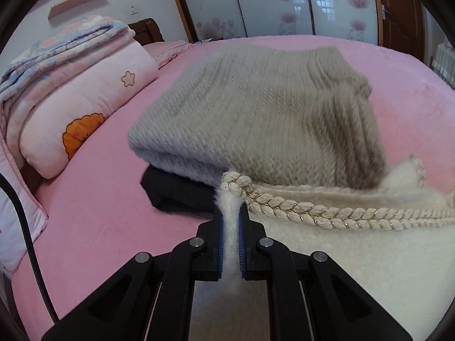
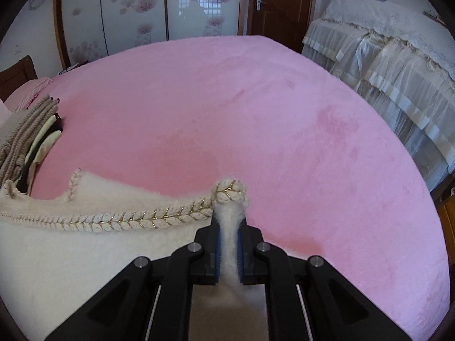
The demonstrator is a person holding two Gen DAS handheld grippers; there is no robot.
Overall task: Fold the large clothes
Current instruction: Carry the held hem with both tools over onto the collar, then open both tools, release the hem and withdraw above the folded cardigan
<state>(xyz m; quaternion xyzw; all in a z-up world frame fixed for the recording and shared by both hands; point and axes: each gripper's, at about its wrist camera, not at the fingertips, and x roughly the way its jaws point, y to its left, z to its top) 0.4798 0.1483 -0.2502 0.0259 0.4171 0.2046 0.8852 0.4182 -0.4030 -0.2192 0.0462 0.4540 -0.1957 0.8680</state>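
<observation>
A pink bed (image 2: 284, 119) carries everything: folded bedding (image 1: 85, 108) at ten o'clock, a black garment (image 1: 173, 190) (under a grey knit), and the cream fleece garment (image 2: 71, 255) at seven o'clock.

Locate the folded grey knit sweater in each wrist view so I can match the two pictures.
Left wrist: grey knit sweater fills the centre, atop a folded stack.
Right wrist: only its edge shows, far left.
Shared landmark: the cream garment's braided trim, running between both views.
</observation>
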